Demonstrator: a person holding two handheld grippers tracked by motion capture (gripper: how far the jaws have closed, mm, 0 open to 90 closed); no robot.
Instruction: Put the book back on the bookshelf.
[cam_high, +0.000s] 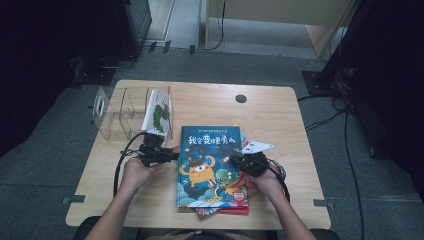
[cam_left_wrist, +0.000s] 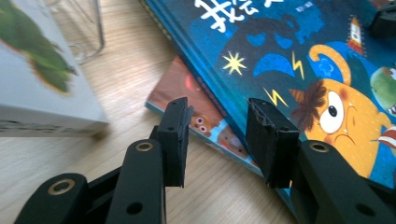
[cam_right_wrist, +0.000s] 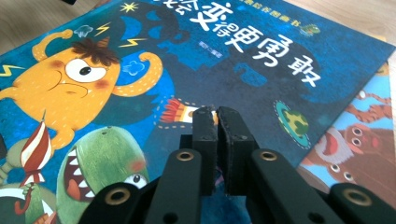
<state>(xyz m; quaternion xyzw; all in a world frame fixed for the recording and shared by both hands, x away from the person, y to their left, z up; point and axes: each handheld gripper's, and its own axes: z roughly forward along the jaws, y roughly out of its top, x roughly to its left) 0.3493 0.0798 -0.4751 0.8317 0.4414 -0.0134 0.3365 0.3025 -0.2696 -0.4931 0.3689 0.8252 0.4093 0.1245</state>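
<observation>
A blue picture book (cam_high: 210, 165) with an orange monster and white characters on its cover lies on top of a small stack at the table's middle. My left gripper (cam_high: 167, 155) is open at the book's left edge; in the left gripper view (cam_left_wrist: 217, 140) its jaws stand apart over the blue book's (cam_left_wrist: 299, 70) edge and the book beneath (cam_left_wrist: 196, 107). My right gripper (cam_high: 237, 161) rests on the right side of the cover. The right gripper view shows it (cam_right_wrist: 216, 116) shut, with nothing between its fingers, low over the blue book (cam_right_wrist: 224, 60).
A clear acrylic book rack (cam_high: 120, 112) stands at the table's left back, holding a white book (cam_high: 157, 112) upright (cam_left_wrist: 37, 79). Other books (cam_high: 255, 146) poke out from under the stack at the right (cam_right_wrist: 355, 140). A dark round hole (cam_high: 241, 98) sits at the table's back.
</observation>
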